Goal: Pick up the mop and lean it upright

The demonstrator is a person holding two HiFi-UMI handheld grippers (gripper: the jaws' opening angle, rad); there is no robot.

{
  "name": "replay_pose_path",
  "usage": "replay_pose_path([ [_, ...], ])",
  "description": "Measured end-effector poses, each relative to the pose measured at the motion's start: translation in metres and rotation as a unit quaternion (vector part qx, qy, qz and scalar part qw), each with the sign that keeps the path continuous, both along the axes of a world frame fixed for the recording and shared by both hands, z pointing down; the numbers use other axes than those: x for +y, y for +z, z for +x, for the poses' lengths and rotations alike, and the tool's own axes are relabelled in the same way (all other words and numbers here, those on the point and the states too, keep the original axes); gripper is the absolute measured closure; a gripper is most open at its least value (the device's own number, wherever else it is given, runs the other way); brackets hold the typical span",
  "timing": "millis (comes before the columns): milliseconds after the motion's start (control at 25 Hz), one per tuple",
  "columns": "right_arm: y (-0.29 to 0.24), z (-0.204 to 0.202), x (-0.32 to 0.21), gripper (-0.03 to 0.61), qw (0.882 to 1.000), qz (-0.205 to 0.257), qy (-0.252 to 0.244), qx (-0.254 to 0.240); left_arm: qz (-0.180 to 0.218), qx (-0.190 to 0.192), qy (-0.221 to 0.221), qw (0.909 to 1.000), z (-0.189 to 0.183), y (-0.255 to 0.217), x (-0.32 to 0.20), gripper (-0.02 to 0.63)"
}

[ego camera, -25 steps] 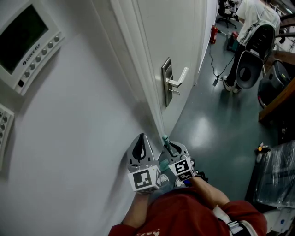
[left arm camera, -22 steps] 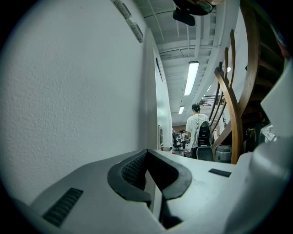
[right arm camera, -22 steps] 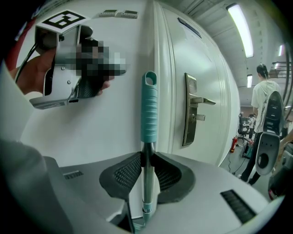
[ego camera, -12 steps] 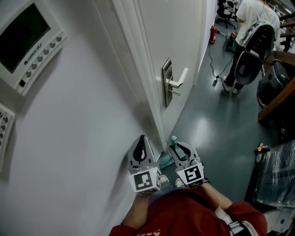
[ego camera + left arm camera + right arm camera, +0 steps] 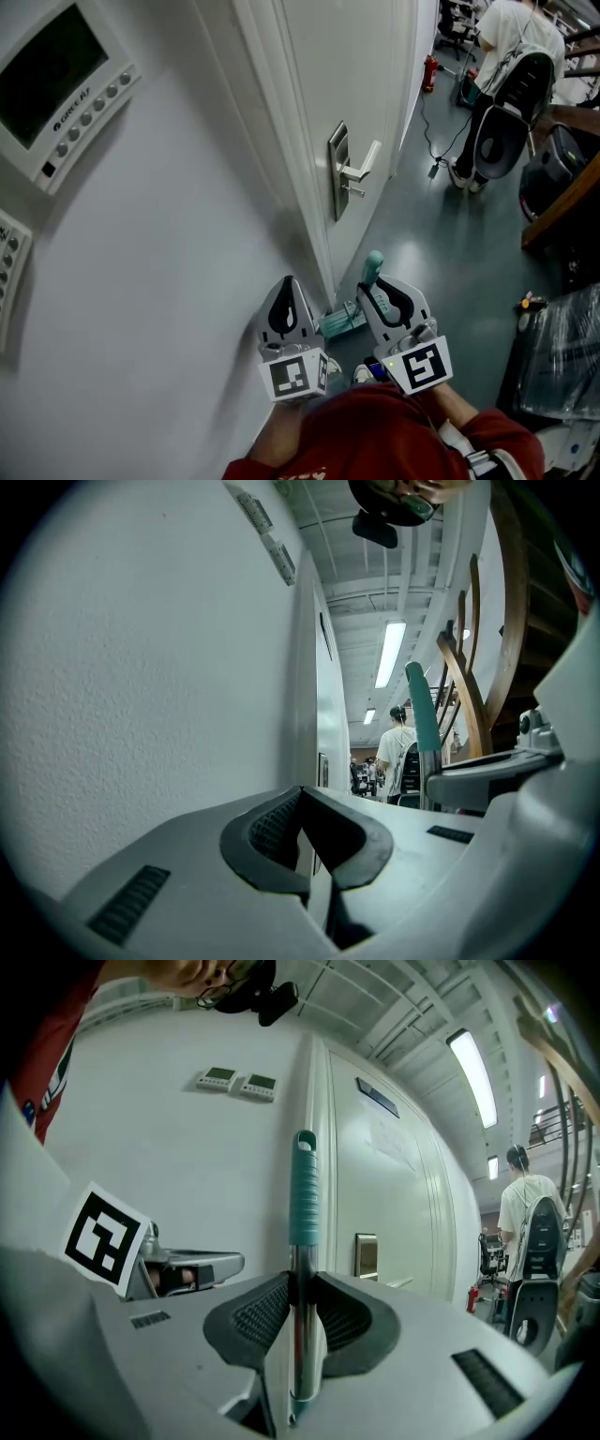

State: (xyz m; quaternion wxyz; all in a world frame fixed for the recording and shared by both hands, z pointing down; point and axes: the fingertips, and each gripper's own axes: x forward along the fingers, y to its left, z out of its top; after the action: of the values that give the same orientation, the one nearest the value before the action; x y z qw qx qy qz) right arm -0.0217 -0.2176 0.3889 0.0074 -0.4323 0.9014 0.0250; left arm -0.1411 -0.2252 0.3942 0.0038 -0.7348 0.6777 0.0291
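The mop's handle has a teal grip (image 5: 373,265) on top of a shiny metal shaft (image 5: 301,1321). It stands nearly upright beside the white door (image 5: 349,66). My right gripper (image 5: 382,289) is shut on the shaft just below the teal grip (image 5: 304,1194). Its pads (image 5: 263,1314) press the shaft from both sides. The teal mop head (image 5: 342,322) lies on the floor at the door's foot. My left gripper (image 5: 288,283) hangs close to the white wall, shut on nothing, a little left of the handle (image 5: 421,714).
A lever door handle (image 5: 360,169) juts from the door. A wall control panel (image 5: 58,75) sits at upper left. A person with a backpack (image 5: 509,66) stands far down the corridor near a red extinguisher (image 5: 431,69). A plastic-wrapped load (image 5: 561,361) stands at right.
My right gripper has moved right and come up with the mop handle, so the teal grip stands higher and further from the door frame. The left gripper has stayed put.
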Motion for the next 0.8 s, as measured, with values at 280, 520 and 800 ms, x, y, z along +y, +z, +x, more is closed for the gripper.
replay_pose_path([
  [280, -0.015, 0.004, -0.002, 0.480, 1.000, 0.005, 0.014, -0.009, 0.006, -0.004, -0.002, 1.0000, 0.002, -0.007, 0.007, 0.601],
  [520, -0.013, 0.006, -0.005, 0.479, 1.000, -0.006, 0.017, -0.005, 0.005, -0.013, -0.008, 0.9999, 0.002, -0.008, 0.009, 0.601],
  [800, -0.008, 0.009, -0.008, 0.480, 0.999, -0.037, 0.027, 0.014, 0.011, 0.001, -0.009, 0.9999, 0.001, -0.012, 0.009, 0.601],
])
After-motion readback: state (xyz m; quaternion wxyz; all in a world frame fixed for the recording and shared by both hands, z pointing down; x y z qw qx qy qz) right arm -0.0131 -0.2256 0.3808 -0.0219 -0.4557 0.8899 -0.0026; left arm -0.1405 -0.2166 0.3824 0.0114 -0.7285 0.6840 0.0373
